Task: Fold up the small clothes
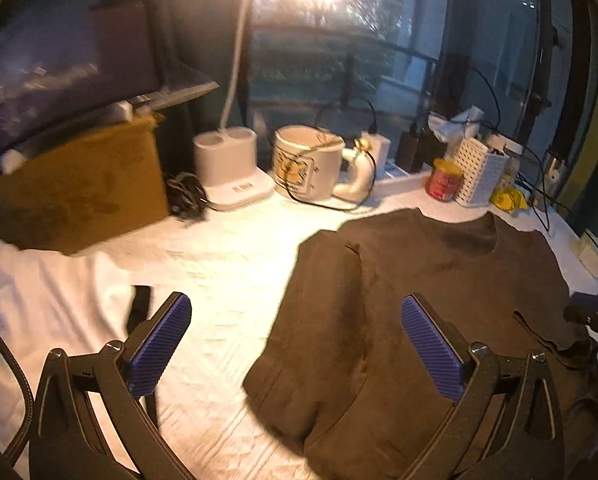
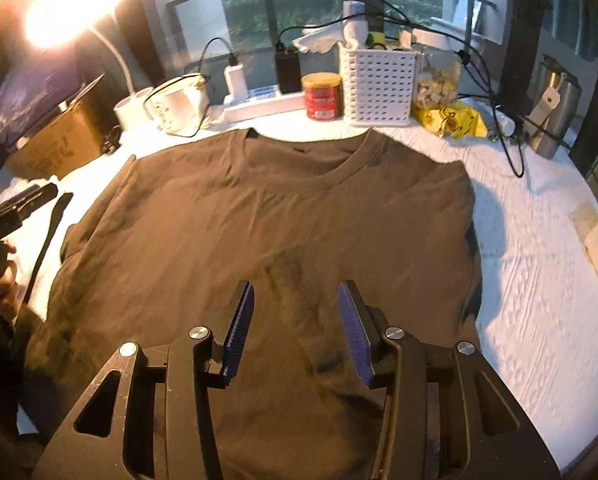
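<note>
A brown t-shirt (image 2: 283,220) lies flat on the white cloth-covered table (image 2: 539,280), collar toward the far clutter. My right gripper (image 2: 295,290) hovers over the shirt's lower middle, jaws open, nothing between the blue pads. In the left wrist view the same t-shirt (image 1: 439,272) fills the right half. My left gripper (image 1: 295,302) is open wide over the shirt's left edge, one pad above bare cloth and the other above the fabric. The left gripper (image 2: 27,200) also shows at the left rim of the right wrist view, held by a hand (image 2: 3,268).
Along the far edge stand a cardboard box (image 1: 79,188), a white lamp base (image 1: 231,168), a mug (image 1: 307,168), a red can (image 2: 322,96), a white perforated basket (image 2: 379,88), a yellow packet (image 2: 451,118) and a steel flask (image 2: 551,112). Cables trail there. A black strap (image 2: 47,240) lies left of the shirt.
</note>
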Demonstrator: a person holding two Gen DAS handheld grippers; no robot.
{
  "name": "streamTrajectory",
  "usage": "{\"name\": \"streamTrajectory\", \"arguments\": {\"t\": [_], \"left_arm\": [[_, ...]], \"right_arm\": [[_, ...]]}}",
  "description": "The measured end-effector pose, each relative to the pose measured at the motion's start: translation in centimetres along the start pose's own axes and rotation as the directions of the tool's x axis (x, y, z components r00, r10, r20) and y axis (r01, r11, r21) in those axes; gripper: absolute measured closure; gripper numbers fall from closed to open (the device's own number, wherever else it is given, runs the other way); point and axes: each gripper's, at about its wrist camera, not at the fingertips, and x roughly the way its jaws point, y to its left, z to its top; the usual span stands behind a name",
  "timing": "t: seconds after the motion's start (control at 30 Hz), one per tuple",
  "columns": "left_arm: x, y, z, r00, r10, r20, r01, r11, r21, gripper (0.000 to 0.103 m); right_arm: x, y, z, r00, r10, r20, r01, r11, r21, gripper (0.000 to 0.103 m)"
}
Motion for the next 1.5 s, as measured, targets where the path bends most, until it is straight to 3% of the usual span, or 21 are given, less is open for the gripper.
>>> {"name": "streamTrajectory", "arguments": {"t": [0.07, 0.2, 0.27, 0.37, 0.43, 0.47, 0.5, 0.6, 0.67, 0.77, 0.93, 1.03, 1.3, 1.5], "left_arm": [[1.3, 0.0, 0.3, 0.999, -0.027, -0.041, 0.027, 1.000, 0.007, 0.001], [4.1, -0.3, 0.9, 0.990, -0.076, -0.117, 0.081, 0.996, 0.047, 0.024], [6.0, -0.5, 1.2, 0.982, -0.063, -0.178, 0.076, 0.995, 0.068, 0.033], [7.4, -0.4, 1.4, 0.978, -0.051, -0.203, 0.068, 0.994, 0.080, 0.035], [8.1, -0.5, 1.2, 0.972, -0.045, -0.229, 0.068, 0.993, 0.094, 0.043], [8.4, -0.5, 1.0, 0.969, -0.045, -0.241, 0.072, 0.992, 0.103, 0.054], [8.7, -0.6, 0.7, 0.966, -0.049, -0.254, 0.079, 0.991, 0.111, 0.076], [8.5, -0.7, 0.3, 0.969, -0.030, -0.245, 0.066, 0.988, 0.143, 0.097], [7.8, 0.2, 0.5, 0.976, -0.021, -0.217, 0.042, 0.995, 0.091, 0.101], [6.6, 1.3, 0.7, 0.985, 0.072, -0.157, -0.060, 0.995, 0.079, 0.101], [4.1, 2.5, 0.3, 0.984, 0.148, -0.104, -0.147, 0.989, 0.020, 0.101], [2.8, 1.9, 0.3, 0.982, 0.169, -0.082, -0.167, 0.985, 0.039, 0.101], [0.6, -2.3, 2.2, 0.991, 0.131, -0.028, -0.128, 0.987, 0.093, 0.101], [0.7, -7.4, 2.7, 0.998, 0.049, -0.033, -0.043, 0.982, 0.182, 0.102]], "right_arm": [[0.4, -0.2, 0.5, 1.000, -0.017, 0.001, 0.017, 1.000, 0.004, 0.056], [1.1, -1.0, 1.3, 1.000, -0.025, -0.001, 0.025, 0.999, 0.020, 0.056], [1.5, -1.5, 1.7, 1.000, -0.029, -0.002, 0.029, 0.999, 0.032, 0.056], [1.7, -2.0, 2.0, 1.000, -0.030, 0.000, 0.030, 0.999, 0.041, 0.056], [1.8, -2.6, 2.1, 0.999, -0.033, 0.001, 0.033, 0.998, 0.052, 0.056], [1.8, -2.8, 2.2, 0.999, -0.034, 0.002, 0.033, 0.998, 0.057, 0.056], [1.9, -3.1, 2.2, 0.999, -0.034, 0.002, 0.033, 0.997, 0.064, 0.056], [2.1, -3.7, 2.2, 0.999, -0.035, -0.002, 0.035, 0.996, 0.080, 0.056], [2.2, -4.0, 2.1, 0.999, -0.034, -0.003, 0.034, 0.996, 0.088, 0.056], [2.3, -4.2, 2.1, 1.000, -0.028, -0.003, 0.028, 0.995, 0.095, 0.056], [2.2, -4.2, 2.2, 1.000, -0.007, 0.007, 0.006, 0.995, 0.096, 0.056], [1.9, -4.3, 2.3, 1.000, 0.005, 0.018, -0.007, 0.995, 0.095, 0.056], [1.1, -5.6, 2.1, 0.998, 0.022, 0.052, -0.028, 0.993, 0.117, 0.056], [0.3, -7.7, 1.3, 0.997, 0.021, 0.071, -0.032, 0.987, 0.160, 0.056]]}}
